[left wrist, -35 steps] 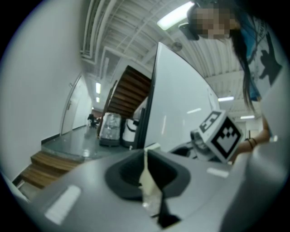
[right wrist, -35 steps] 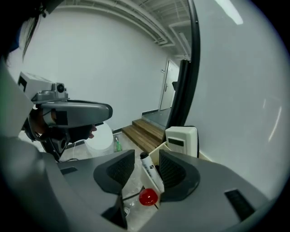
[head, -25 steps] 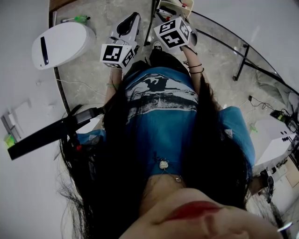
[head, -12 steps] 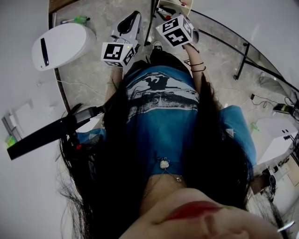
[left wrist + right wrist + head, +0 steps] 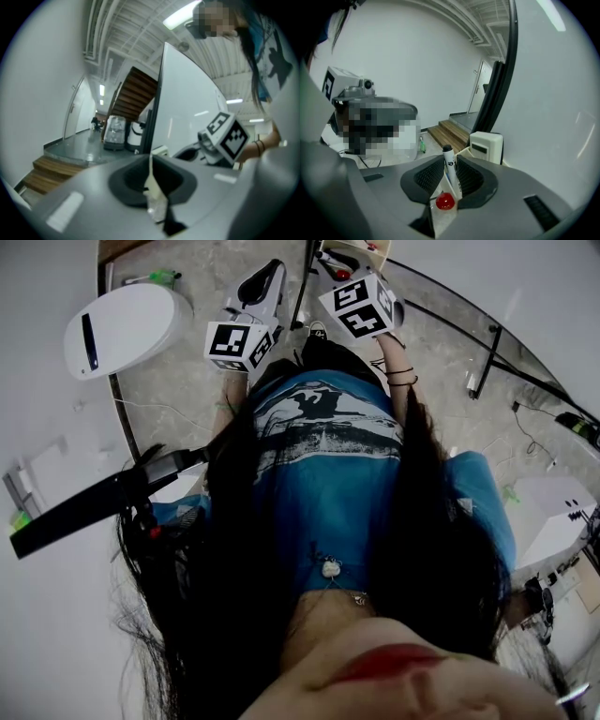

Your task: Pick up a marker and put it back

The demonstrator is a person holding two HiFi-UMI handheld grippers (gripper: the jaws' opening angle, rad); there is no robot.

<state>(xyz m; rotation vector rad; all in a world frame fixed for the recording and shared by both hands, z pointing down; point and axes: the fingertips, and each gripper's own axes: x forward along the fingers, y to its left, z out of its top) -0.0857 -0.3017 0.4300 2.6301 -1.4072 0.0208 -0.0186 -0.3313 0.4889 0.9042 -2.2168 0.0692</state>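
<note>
Closest in the right gripper view, the right tongs (image 5: 450,161) are closing on a marker (image 5: 451,172). Their ribbed pads (image 5: 429,174) lie against its two sides, as far as the view shows. The marker stands nearly upright between the jaws, white-bodied with its black cap at the top. A round red cap (image 5: 445,201) sits low in the gap, nearer the camera; what it belongs to cannot be told. Just behind the jaws is a white box (image 5: 486,145) with a dark slot, against a dark post. Farther off a green bottle (image 5: 422,145) stands on the floor, then wooden steps (image 5: 450,131) lead up to a door (image 5: 484,89). In the left gripper view, the left tongs (image 5: 150,160) are pressed together with nothing between them. The cube (image 5: 227,136) of the right tongs shows beyond them to the right, in front of a white panel (image 5: 187,103), and a wooden staircase (image 5: 133,96) rises far behind. In the head view both are held out in front of a blue shirt (image 5: 328,474), with a round white object (image 5: 122,329) on the floor to the left.
</note>
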